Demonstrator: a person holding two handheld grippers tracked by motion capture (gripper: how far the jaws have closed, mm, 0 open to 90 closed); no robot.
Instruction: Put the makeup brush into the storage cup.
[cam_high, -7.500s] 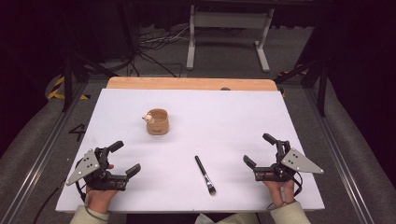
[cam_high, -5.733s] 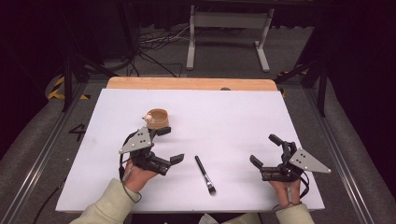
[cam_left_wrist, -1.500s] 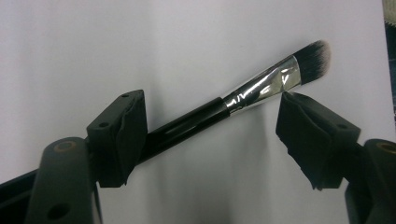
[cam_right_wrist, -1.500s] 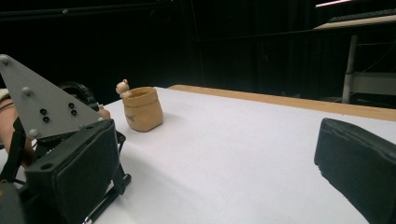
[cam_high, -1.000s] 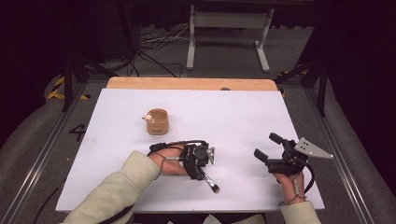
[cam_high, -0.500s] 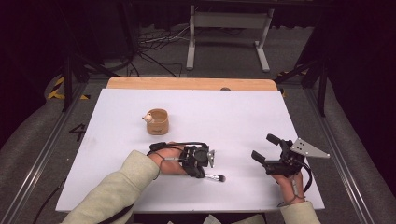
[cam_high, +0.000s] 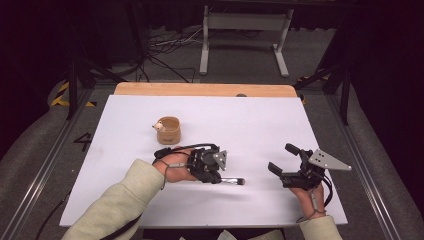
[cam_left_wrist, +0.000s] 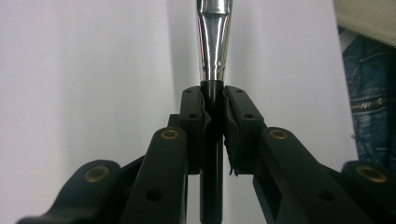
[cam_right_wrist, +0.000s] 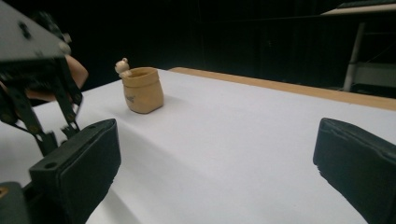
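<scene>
A brush (cam_high: 233, 180) with a black handle (cam_left_wrist: 212, 140) and a silver ferrule (cam_left_wrist: 213, 42) is clamped in my left gripper (cam_high: 216, 172), which is shut on the handle. The brush sticks out to the right, just above the white table (cam_high: 250, 125). My right gripper (cam_high: 281, 157) hovers near the front right of the table, open, with nothing between its jaws (cam_right_wrist: 215, 158). A tan cup (cam_high: 169, 130) with a small figure on its rim stands upright behind the left hand; the cup (cam_right_wrist: 142, 88) also appears in the right gripper view, beside the left gripper (cam_right_wrist: 37, 79).
A wooden strip (cam_high: 205, 89) runs along the table's far edge. Behind it are dark floor, cables and a metal stand (cam_high: 242, 30). Metal rails (cam_high: 45, 165) flank the table on both sides.
The brush lay slanted on the table a second ago; now the left gripper holds it lifted and pointing right. The left hand has risen slightly. The right gripper stayed put.
</scene>
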